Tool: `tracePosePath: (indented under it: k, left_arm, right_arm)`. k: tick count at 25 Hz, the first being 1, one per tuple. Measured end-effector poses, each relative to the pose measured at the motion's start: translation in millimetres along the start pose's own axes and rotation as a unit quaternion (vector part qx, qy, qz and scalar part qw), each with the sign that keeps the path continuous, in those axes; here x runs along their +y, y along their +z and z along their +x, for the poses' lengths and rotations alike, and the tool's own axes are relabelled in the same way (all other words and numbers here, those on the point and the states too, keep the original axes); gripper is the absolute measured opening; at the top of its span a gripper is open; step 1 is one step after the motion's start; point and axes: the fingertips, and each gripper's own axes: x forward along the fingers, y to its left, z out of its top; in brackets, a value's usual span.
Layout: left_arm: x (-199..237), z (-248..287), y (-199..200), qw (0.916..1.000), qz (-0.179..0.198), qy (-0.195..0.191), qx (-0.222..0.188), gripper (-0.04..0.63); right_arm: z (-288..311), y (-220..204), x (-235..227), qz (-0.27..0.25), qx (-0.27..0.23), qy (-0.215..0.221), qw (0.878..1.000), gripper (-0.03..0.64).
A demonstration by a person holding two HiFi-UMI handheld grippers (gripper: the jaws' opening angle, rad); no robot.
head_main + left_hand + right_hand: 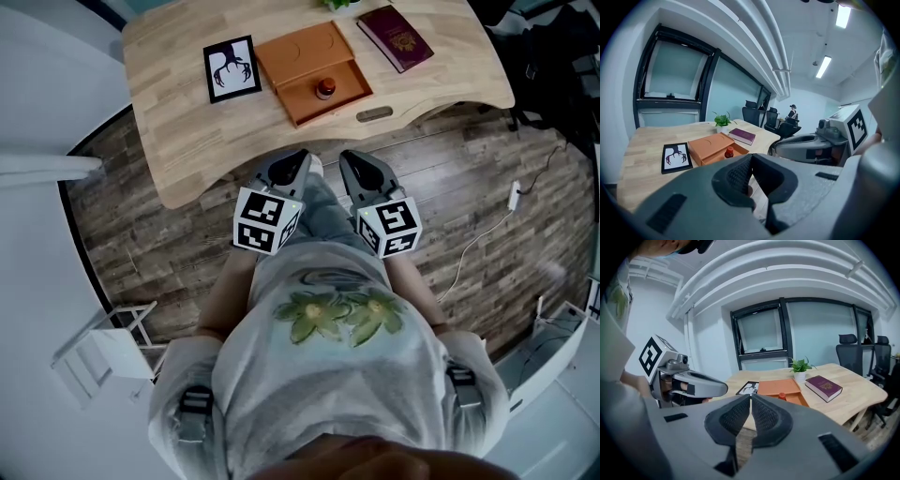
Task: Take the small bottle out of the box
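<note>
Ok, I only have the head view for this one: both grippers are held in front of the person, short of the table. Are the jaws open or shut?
Observer: The right gripper has its jaws together, with nothing between them.
Operator: And the other one?
Observer: The left gripper is the same: the jaw tips meet and it holds nothing.
Operator: My view cuts off the far edge of the table. Is anything there?
Observer: Yes, a small potted plant in a white pot stands on the table, just beyond the box.
</note>
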Motion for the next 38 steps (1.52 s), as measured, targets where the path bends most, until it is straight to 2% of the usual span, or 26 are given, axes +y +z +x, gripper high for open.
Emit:
tracePosePath:
  k: [17, 27, 31, 38]
  left_arm:
    - [55.1, 47.7, 32.4, 0.9998, -0.010, 0.002, 0.020, 0.008]
    - [91.2, 82.6, 50.0, 0.9994, -0.017, 0.012, 0.028, 0.008]
    - [99.3, 92.2, 52.2, 0.9989, -0.023, 0.015, 0.037, 0.008]
    - [112.2, 107.8, 54.5, 0.9978, -0.034, 0.021, 0.053, 0.008]
  right_arm:
    - [65.1, 32.2, -41.2, -0.012, 0.017, 0.000, 1.000, 0.015]
    - [110.8, 35.0, -77.0, -0.020, 0.045, -0.002, 0.999, 0.018]
    - [127.3, 30.9, -84.8, -0.016, 0.066, 0.010, 0.998, 0.105]
    - [150.5, 29.0, -102.8, -0.013, 0.091, 0.017, 0.996, 0.191]
